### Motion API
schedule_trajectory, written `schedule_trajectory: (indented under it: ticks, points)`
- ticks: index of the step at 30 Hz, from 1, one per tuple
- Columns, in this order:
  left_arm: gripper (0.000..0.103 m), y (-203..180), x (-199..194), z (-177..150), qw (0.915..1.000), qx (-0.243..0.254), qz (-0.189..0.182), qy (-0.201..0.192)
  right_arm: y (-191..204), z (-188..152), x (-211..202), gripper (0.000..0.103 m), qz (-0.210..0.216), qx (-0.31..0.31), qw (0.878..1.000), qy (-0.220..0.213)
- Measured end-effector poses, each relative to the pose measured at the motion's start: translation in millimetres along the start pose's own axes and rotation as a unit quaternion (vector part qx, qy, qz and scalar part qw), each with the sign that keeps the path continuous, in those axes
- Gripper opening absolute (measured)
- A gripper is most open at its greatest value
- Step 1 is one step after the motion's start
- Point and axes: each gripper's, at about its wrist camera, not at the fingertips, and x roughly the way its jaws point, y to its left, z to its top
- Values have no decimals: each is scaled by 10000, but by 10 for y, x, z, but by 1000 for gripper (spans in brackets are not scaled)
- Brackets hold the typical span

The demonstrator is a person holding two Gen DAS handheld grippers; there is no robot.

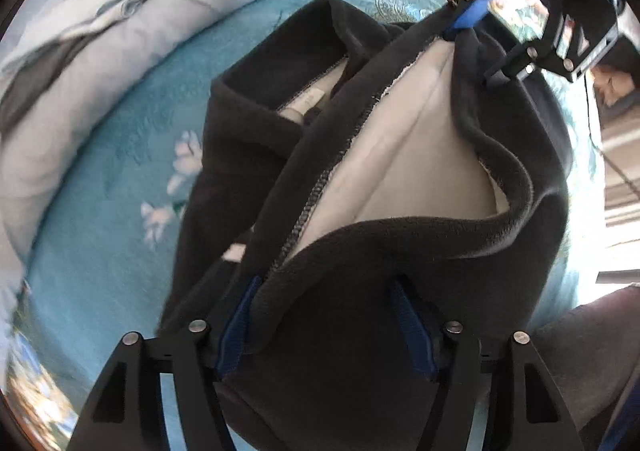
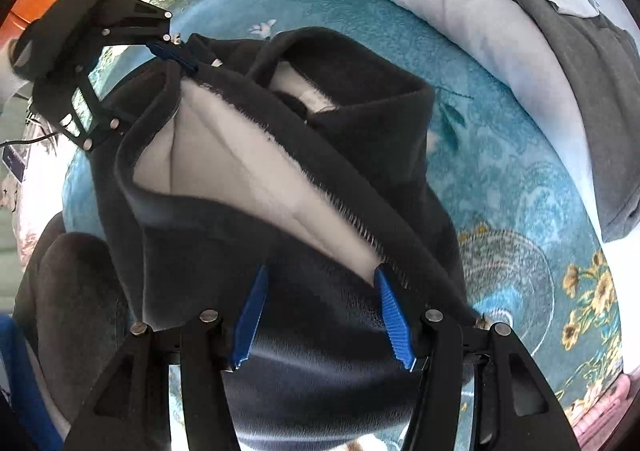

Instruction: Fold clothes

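Two spread grippers, both tipped steeply down over dark grey fleece jacket with white lining (image 1: 400, 251), spread on teal floral bedspread (image 1: 100, 191). Barely begun as folding: front flap turned back, lining bared, collar toward pale blue quilt (image 1: 80, 51) beyond the jacket; no finished fold seen, sleeves and body left to do. Left gripper (image 1: 328, 327) low over jacket's hem, jaws apart, fleece bunched between but not pinched. Right gripper (image 2: 324, 315) likewise parted, straddling fleece near the zip edge, unclamped. Both set at jacket's near edge, well apart along it.
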Motion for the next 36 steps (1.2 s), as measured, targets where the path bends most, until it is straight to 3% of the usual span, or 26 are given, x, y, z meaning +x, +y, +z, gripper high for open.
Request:
schedule_trajectory:
  ticks: [3, 8, 10, 15, 17, 22, 24, 29, 32, 36]
  points:
    - [52, 0, -87, -106, 9998, -98, -38, -164, 42, -138, -34, 54, -79, 46, 10000, -2]
    - [36, -122, -192, -270, 9994, 62, 241, -259, 179, -394, -108, 25, -482, 55, 9988, -111]
    - [29, -179, -225, -290, 9987, 87, 394, -309, 204, -471, -124, 19, -625, 162, 9978, -174]
    - [13, -193, -472, -419, 9963, -168, 348, -767, 329, -658, -286, 12, -1102, 383, 9918, -519]
    - [13, -144, -647, -505, 9935, -357, 301, -1037, 326, -625, -483, 11, -1278, 466, 9878, -762]
    - [12, 138, -918, -495, 9839, -794, 597, -1488, 190, -507, -980, 9, -1605, 850, 9718, -1504]
    - [12, 291, -860, -427, 9814, -961, 737, -1492, 109, -316, -864, 9, -1755, 817, 9704, -1442]
    - [13, 488, -226, -268, 9860, -1193, 887, -753, -172, -116, -352, 9, -1665, 1094, 9764, -833]
    - [16, 525, -84, -287, 9818, -1520, 824, -790, -275, -136, -67, 9, -1528, 1274, 9786, -521]
    - [17, 590, -167, -356, 9739, -1950, 510, -1046, -285, -196, -100, 11, -1344, 1510, 9769, -699]
